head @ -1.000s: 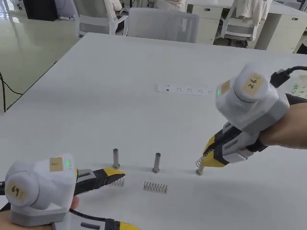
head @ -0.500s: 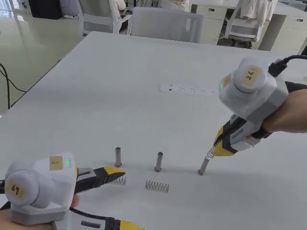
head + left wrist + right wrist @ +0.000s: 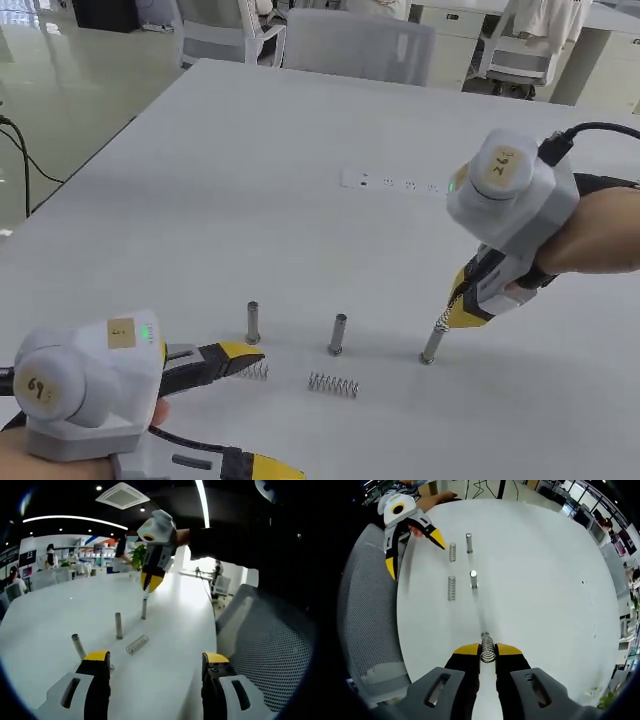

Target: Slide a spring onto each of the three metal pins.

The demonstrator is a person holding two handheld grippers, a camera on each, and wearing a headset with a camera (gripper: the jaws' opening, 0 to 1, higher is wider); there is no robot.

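Note:
Three upright metal pins stand in a row on the white table: left pin (image 3: 252, 322), middle pin (image 3: 338, 333), right pin (image 3: 433, 343). My right gripper (image 3: 456, 310) is shut on a spring (image 3: 488, 650), holding it at the top of the right pin. A loose spring (image 3: 333, 384) lies in front of the middle pin. Another spring (image 3: 256, 370) lies by the left pin, just off one fingertip of my left gripper (image 3: 264, 410). In the left gripper view, my left gripper (image 3: 155, 657) stands open with nothing between its jaws, and the lying spring (image 3: 137, 643) is ahead of it.
A white power strip (image 3: 392, 183) lies on the table (image 3: 230, 180) beyond the pins. Grey chairs (image 3: 355, 45) and other desks stand past the far edge. A mesh chair (image 3: 265, 645) is close to the near table edge.
My right gripper has risen with the spring, so the right pin's shaft now shows below it. The left gripper has stayed in place. The head camera has shifted slightly.

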